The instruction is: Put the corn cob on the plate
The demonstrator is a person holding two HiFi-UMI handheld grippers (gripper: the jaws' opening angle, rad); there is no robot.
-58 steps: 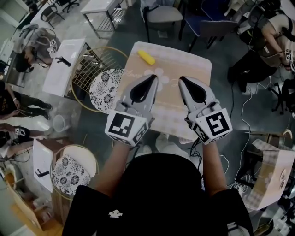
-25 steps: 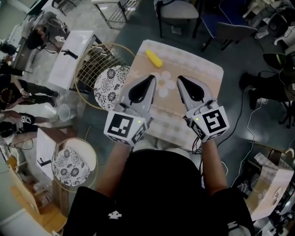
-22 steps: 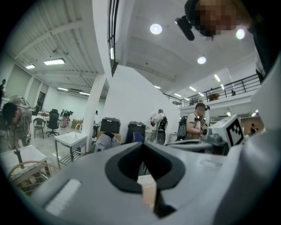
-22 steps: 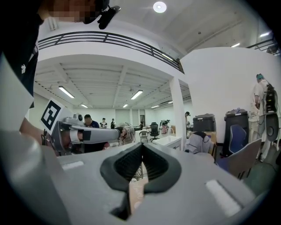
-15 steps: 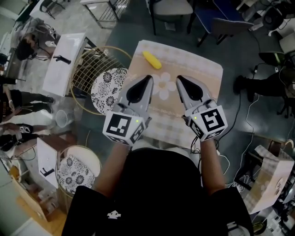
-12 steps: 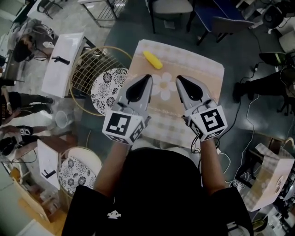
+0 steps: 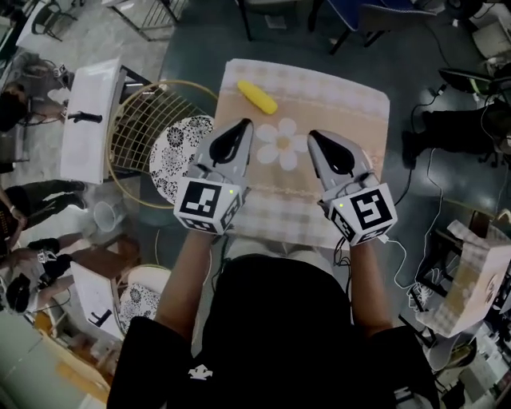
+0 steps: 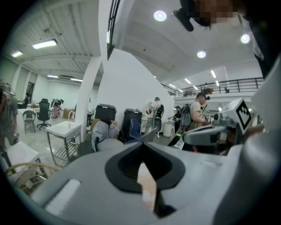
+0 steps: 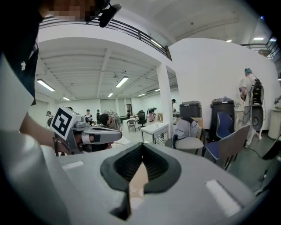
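The yellow corn cob (image 7: 257, 97) lies near the far left corner of the small table (image 7: 351, 96), which has a checked cloth with a daisy print. A black-and-white patterned plate (image 7: 177, 148) rests on a gold wire stand left of the table. My left gripper (image 7: 242, 125) hovers over the table's left side, just short of the cob, shut and empty. My right gripper (image 7: 314, 136) is level with it over the right side, also shut and empty. In the gripper views, the left gripper (image 8: 141, 145) and the right gripper (image 9: 141, 145) each show their tips meeting.
A white side table (image 7: 89, 120) stands left of the wire stand (image 7: 132, 128). A second patterned plate (image 7: 140, 299) sits lower left. Chairs (image 7: 383, 16) stand beyond the table, cables (image 7: 415, 264) trail on the floor at right, and people (image 7: 48, 256) are at far left.
Both grippers have sunk a little toward the table and stayed shut. The head view has shifted. The cob and the plate lie where they were.
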